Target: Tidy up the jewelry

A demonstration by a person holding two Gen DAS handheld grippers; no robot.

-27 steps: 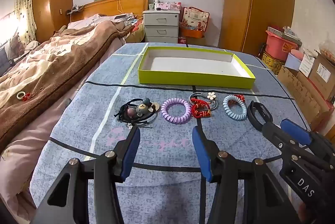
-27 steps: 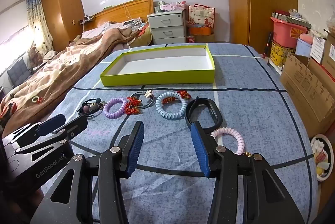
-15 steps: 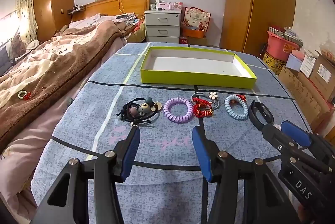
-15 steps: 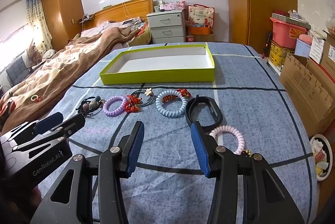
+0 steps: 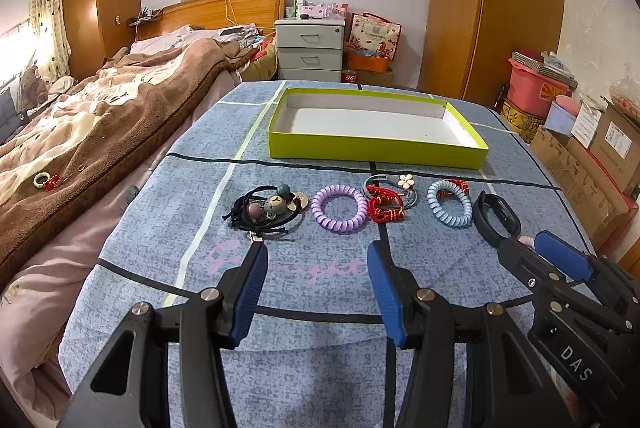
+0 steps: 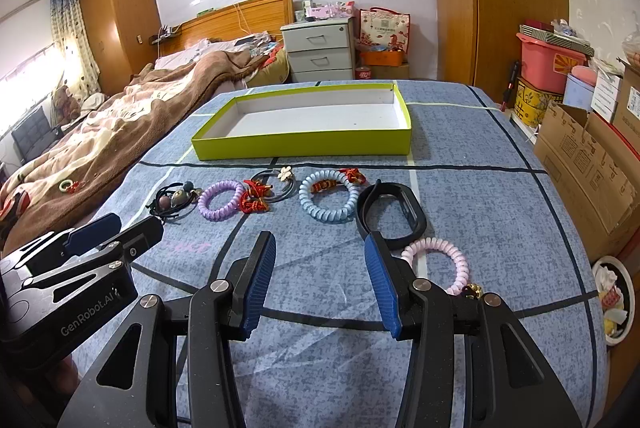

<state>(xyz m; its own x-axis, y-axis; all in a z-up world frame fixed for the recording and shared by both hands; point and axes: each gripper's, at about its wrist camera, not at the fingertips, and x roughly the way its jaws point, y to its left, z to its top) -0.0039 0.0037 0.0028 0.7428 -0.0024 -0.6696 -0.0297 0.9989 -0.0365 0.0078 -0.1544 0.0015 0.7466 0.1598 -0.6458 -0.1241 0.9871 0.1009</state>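
Observation:
A row of jewelry lies on the blue cloth: black hair ties with beads [image 5: 267, 211], a purple coil band [image 5: 339, 209], a red knot charm [image 5: 382, 208] with a flower ring, a light blue coil band [image 5: 449, 203] and a black wristband [image 5: 496, 217]. A pink coil band [image 6: 440, 260] lies nearest the right gripper. An empty lime-green box [image 5: 376, 148] stands behind the row. My left gripper [image 5: 316, 264] is open and empty, short of the purple band. My right gripper [image 6: 320, 260] is open and empty, short of the blue band [image 6: 329, 201].
A bed with a brown blanket [image 5: 100, 132] runs along the left of the table. Cardboard boxes [image 6: 588, 164] and a red bin [image 6: 550, 62] stand at the right. A small bowl [image 6: 612, 298] sits on the floor by the table's right edge.
Both grippers have drawn back slightly and risen; the jewelry row sits a little farther off in both views. Nothing was picked up.

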